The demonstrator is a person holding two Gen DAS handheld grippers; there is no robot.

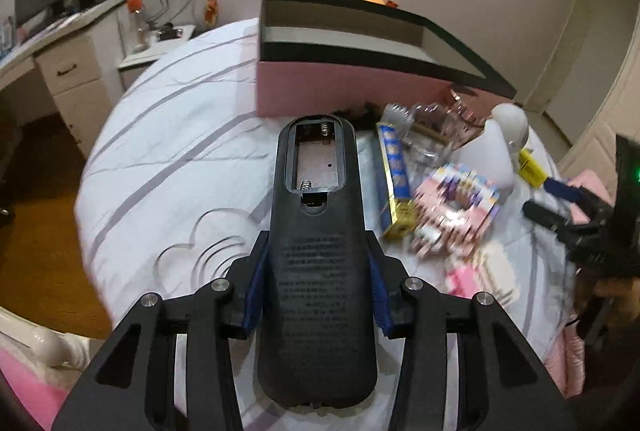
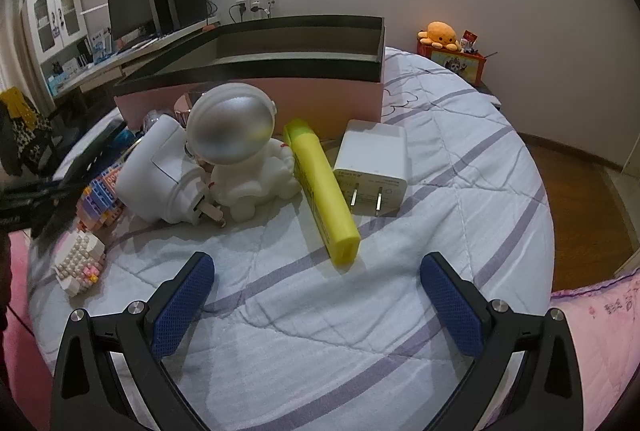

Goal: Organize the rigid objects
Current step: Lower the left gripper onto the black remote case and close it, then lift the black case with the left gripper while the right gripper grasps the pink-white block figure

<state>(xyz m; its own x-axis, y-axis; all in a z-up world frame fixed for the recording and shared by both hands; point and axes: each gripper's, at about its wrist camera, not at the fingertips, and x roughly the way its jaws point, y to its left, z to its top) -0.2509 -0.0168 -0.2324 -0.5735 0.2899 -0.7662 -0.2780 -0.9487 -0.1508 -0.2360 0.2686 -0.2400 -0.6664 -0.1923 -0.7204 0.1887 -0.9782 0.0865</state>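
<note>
Bedroom, quilt (image 2: 304,343) under both my grippers. Left gripper (image 1: 316,271): clamped on a black remote (image 1: 316,263), battery bay open and facing up. Right gripper (image 2: 316,295): spread wide, holding nothing. Just ahead of it: yellow highlighter (image 2: 322,187); charger (image 2: 372,159) to its right; astronaut figure (image 2: 240,155) to its left. Beyond these: pink box (image 2: 280,71), lidless.

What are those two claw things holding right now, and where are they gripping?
The left gripper clamps a black remote, back side up with its battery bay open, by its long side edges near mid-body. The right gripper is open, holding nothing.
</note>
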